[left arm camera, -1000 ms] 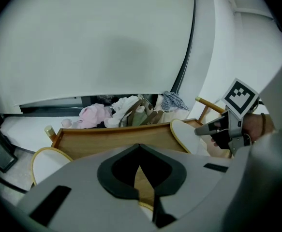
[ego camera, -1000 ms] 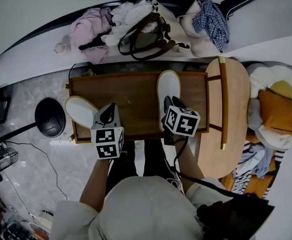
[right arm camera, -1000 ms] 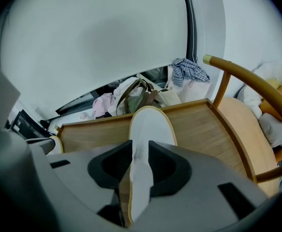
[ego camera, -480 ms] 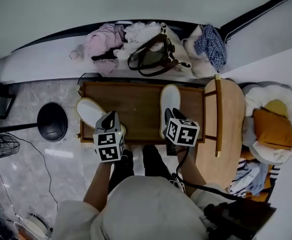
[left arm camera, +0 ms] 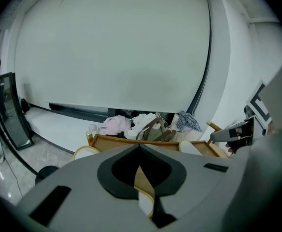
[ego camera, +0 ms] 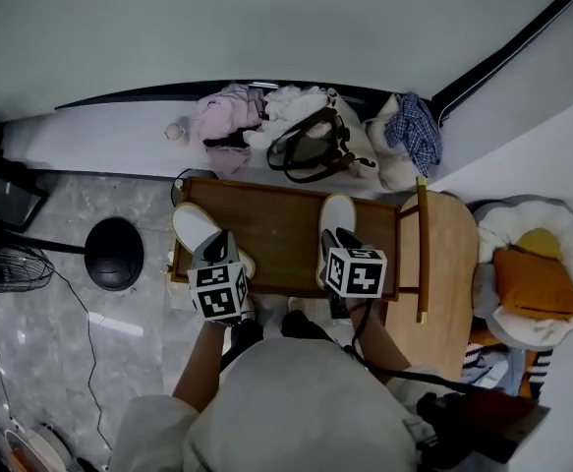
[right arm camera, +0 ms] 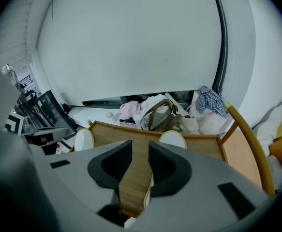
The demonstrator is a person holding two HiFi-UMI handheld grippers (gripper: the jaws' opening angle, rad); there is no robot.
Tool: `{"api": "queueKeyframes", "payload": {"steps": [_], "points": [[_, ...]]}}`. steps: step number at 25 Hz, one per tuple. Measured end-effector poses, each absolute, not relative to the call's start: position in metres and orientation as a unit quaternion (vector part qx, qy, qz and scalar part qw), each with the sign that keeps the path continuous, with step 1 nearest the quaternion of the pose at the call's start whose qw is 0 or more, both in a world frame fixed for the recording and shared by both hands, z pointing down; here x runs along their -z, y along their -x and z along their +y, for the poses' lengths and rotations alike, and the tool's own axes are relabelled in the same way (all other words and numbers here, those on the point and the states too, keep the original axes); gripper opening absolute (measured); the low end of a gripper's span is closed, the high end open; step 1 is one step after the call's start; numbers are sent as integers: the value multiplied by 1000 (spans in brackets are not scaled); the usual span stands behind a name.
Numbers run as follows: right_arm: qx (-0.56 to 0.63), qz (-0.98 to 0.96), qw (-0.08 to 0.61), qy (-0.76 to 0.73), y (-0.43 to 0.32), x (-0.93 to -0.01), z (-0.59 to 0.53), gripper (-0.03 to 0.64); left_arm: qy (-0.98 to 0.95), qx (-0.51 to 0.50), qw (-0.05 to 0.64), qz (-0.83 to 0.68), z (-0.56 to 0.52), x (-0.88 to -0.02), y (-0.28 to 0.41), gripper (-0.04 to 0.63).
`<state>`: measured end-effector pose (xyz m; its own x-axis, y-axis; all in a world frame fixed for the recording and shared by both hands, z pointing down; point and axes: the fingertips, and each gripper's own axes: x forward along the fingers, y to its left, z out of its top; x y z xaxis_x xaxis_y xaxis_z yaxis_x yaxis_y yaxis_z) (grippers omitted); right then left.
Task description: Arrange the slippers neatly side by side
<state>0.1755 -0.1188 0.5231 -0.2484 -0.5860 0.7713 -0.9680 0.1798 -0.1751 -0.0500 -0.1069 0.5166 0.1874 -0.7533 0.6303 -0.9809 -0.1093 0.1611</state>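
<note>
Right tongs (right arm camera: pixel 140 151) parted, wooden table (right arm camera: pixel 199 146), two white slippers (right arm camera: pixel 172 139) well apart

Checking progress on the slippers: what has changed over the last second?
The left gripper and right gripper rose a little above the table; nothing was taken or let go. The left slipper and right slipper lie where they were, still apart.

Wooden tray (ego camera: pixel 281 234); behind it pink clothes (ego camera: pixel 223 122), brown bag (ego camera: pixel 312 147), checked cloth (ego camera: pixel 416 132); black disc (ego camera: pixel 115 254) at left.
</note>
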Motion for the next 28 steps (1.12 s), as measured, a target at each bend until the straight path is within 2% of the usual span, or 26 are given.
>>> {"api": "queueKeyframes", "payload": {"steps": [10,28], "points": [[-320,-755,294,-492,-134,-521,-125,120,-669,-185,297,-656,-77,-515,90,3],[-285,-833,333,-338,-5,-530,-120,120,-562,-152,317,-749,-16,-516,175,3]]}}
